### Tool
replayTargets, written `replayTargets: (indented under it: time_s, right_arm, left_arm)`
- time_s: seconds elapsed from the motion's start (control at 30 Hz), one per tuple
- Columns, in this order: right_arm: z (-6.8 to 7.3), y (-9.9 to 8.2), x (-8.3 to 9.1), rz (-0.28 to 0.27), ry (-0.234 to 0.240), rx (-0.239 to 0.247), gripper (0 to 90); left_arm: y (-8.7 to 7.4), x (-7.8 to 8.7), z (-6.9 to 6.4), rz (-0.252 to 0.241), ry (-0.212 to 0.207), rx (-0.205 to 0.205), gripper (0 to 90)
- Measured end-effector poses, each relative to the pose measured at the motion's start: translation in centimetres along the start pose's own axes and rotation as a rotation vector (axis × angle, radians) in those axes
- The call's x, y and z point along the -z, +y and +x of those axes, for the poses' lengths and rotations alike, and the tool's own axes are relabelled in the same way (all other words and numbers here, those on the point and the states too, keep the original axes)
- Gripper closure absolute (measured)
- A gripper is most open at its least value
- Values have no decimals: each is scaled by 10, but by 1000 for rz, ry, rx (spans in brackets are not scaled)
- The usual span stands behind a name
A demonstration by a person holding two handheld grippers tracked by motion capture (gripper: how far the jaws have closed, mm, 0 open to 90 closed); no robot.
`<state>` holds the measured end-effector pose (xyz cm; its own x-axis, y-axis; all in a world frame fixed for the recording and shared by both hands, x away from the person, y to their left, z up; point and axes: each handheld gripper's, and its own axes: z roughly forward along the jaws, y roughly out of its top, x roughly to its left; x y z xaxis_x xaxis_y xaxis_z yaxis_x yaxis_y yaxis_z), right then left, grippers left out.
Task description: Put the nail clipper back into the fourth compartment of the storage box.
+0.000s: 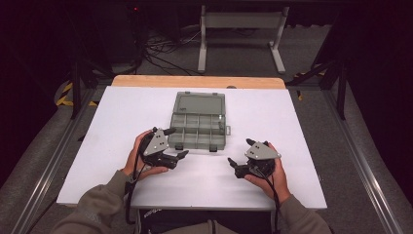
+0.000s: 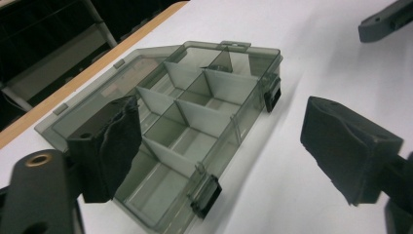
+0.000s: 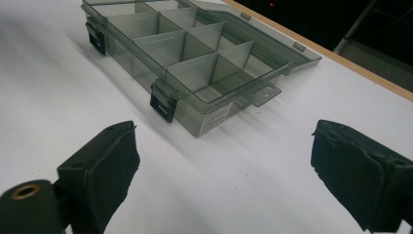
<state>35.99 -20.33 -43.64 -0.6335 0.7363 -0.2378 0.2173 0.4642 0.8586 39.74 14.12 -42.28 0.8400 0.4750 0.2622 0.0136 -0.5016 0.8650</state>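
A translucent grey compartment box (image 1: 198, 122) lies on the white table (image 1: 117, 161) with its lid folded open toward the far side. White dividers split it into several cells, and two black latches hang on its near wall. My left gripper (image 1: 179, 142) is held at the box's near left corner, open, with nothing gripped. In the left gripper view its pads (image 2: 114, 146) stand wide apart before the box (image 2: 195, 112). My right gripper (image 1: 238, 151) is off the near right corner, open and empty. The right gripper view has the box (image 3: 195, 53) ahead of the open right gripper (image 3: 221, 161).
A wooden strip (image 1: 195, 81) runs along the table's far edge. Beyond it stand a grey metal frame (image 1: 241, 22) and loose cables (image 1: 160, 51) on the floor. Metal rails (image 1: 360, 161) flank the table. The right gripper's jaw tip (image 2: 387, 19) pokes into the left gripper view.
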Motion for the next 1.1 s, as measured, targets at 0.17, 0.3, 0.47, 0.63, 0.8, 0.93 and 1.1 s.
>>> replayTargets:
  time_s: [0.17,0.3,0.47,0.63,0.8,0.93,1.1]
  right_arm:
    - [-1,0,0,1,-17,1,95]
    - [-2,-1,0,0,-27,0,93]
    - [-4,-1,0,-4,-31,-11,89]
    - [-5,-2,0,-10,-37,-40,82]
    - [-5,-2,1,-26,-27,-51,135]
    - [-2,-1,3,-27,-21,-26,201]
    - [0,-1,3,-17,4,0,281]
  left_arm:
    - [-7,7,0,-7,-23,16,101]
    - [-13,12,0,-6,-15,13,80]
    - [-22,19,1,-5,-11,28,87]
    - [-30,27,4,10,-1,53,118]
    - [-35,34,4,12,13,62,163]
    - [-36,38,4,8,24,65,207]
    - [-37,41,4,30,28,55,311]
